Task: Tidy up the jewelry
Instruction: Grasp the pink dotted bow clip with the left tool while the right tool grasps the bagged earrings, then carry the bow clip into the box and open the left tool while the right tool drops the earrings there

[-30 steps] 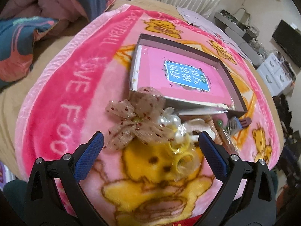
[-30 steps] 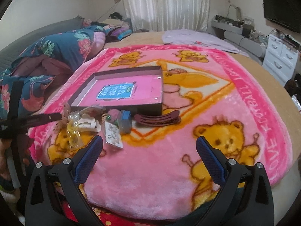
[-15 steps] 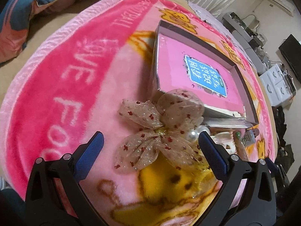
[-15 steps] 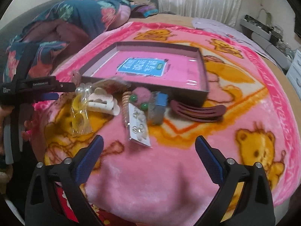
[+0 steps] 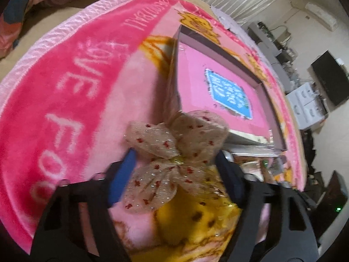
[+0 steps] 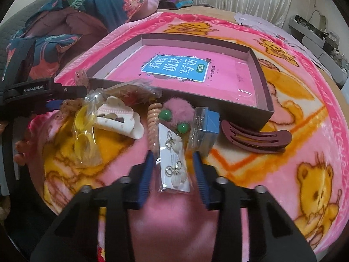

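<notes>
A grey shallow box (image 6: 259, 100) lined with a pink book (image 6: 178, 69) lies on the pink bear blanket. In front of it lie jewelry items. My left gripper (image 5: 174, 172) straddles a beige mesh bow hair clip (image 5: 174, 150), jaws partly closed around it, not clearly clamped. My right gripper (image 6: 173, 166) straddles a bagged earring card (image 6: 173, 161), jaws narrowed beside it, with small gaps showing. The left gripper also shows in the right wrist view (image 6: 54, 96). The box also shows in the left wrist view (image 5: 218, 87).
Near the card lie a white claw clip (image 6: 120, 118), a bag of yellow rings (image 6: 84, 135), a pink coil tie (image 6: 152, 120), a pink pompom tie with green beads (image 6: 176, 113), a blue box (image 6: 207, 126) and a maroon hair clip (image 6: 255, 137). A quilt (image 6: 65, 21) is heaped at back left.
Both grippers have moved forward and down and narrowed from wide open: the left around the mesh bow, the right around the earring card.
</notes>
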